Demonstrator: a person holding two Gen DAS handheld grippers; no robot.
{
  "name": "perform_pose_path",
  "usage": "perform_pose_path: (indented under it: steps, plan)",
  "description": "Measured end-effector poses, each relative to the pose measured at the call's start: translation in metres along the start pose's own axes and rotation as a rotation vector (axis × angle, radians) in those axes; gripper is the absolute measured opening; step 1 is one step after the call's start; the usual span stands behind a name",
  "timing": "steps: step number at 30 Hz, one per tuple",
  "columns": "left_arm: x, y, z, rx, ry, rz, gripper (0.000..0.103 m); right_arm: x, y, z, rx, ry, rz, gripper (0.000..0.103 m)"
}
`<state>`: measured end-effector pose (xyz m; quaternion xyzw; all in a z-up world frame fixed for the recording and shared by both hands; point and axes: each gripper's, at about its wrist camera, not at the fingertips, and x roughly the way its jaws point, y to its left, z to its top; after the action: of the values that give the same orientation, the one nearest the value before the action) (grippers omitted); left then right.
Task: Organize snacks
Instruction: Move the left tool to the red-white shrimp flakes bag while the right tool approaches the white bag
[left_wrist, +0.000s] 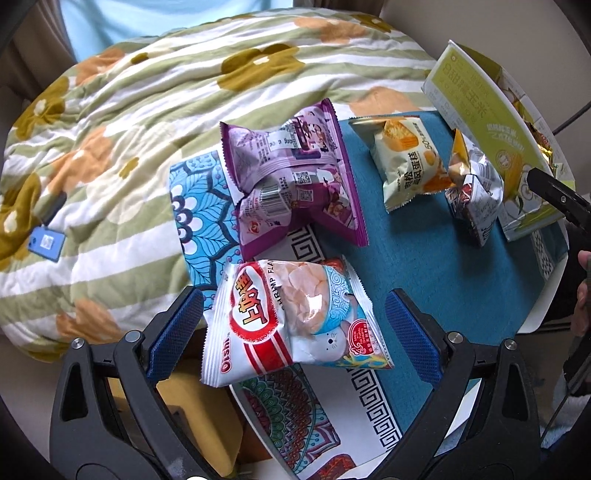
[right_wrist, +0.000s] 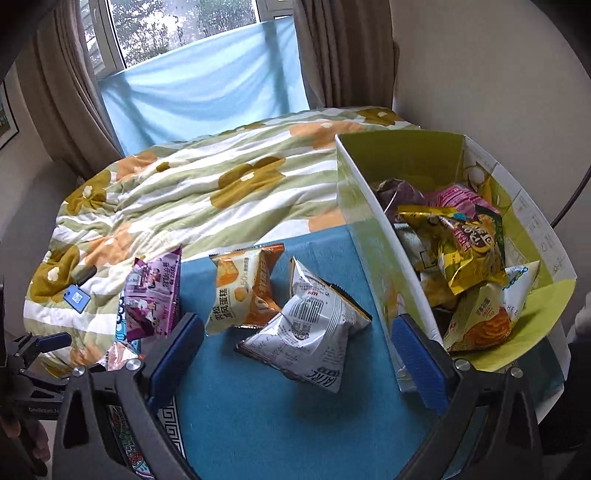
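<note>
Here the left gripper (left_wrist: 293, 334) is spread wide around the Oishi shrimp-chip bag (left_wrist: 288, 321), pads apart from it. The right gripper (right_wrist: 295, 356), equally wide, holds nothing near the silver snack packet (right_wrist: 306, 332). Bare teal mat (right_wrist: 280, 417) lies ahead; the green cardboard box (right_wrist: 373, 236) is part-filled with snacks.
</note>
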<state>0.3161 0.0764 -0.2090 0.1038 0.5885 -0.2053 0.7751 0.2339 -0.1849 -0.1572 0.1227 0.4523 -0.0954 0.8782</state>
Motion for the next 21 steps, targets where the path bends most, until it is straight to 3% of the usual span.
perform_pose_path:
  steps: [11,21]
  plan:
    - [0.051,0.007,-0.004,-0.023,0.11,-0.044,0.098,0.041,-0.01,-0.009,0.143,0.039,-0.033,0.101]
    - [0.065,0.002,-0.009,-0.016,0.123,-0.024,0.099,0.072,-0.021,-0.015,0.279,0.076,-0.011,0.101]
